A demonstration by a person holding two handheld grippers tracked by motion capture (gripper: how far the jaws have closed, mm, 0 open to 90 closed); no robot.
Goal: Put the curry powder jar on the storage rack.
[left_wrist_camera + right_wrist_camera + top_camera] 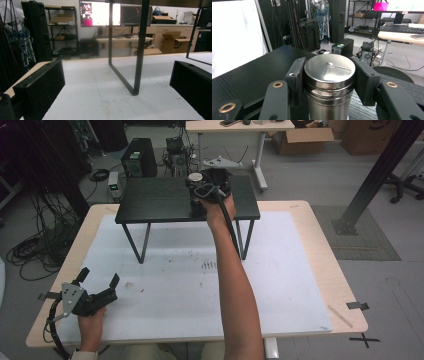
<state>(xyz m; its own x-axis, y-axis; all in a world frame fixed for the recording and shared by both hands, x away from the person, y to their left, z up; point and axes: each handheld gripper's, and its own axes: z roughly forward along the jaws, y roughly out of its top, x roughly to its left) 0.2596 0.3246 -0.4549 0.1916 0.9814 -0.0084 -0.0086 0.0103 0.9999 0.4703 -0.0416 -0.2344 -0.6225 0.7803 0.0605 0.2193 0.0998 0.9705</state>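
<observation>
On top of the small black shelf (165,200), your right gripper (199,186) pinches a shiny metal can (329,82). Its two black pads press on the can's sides, just under the lid. The can stands upright on the shelf, near its right end. Down by the near left corner of the white table (280,270), your left gripper (97,281) rests with its jaws spread wide and nothing between them.

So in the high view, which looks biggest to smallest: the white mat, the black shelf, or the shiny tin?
1. White mat
2. Black shelf
3. Shiny tin, clamped in the right gripper
</observation>
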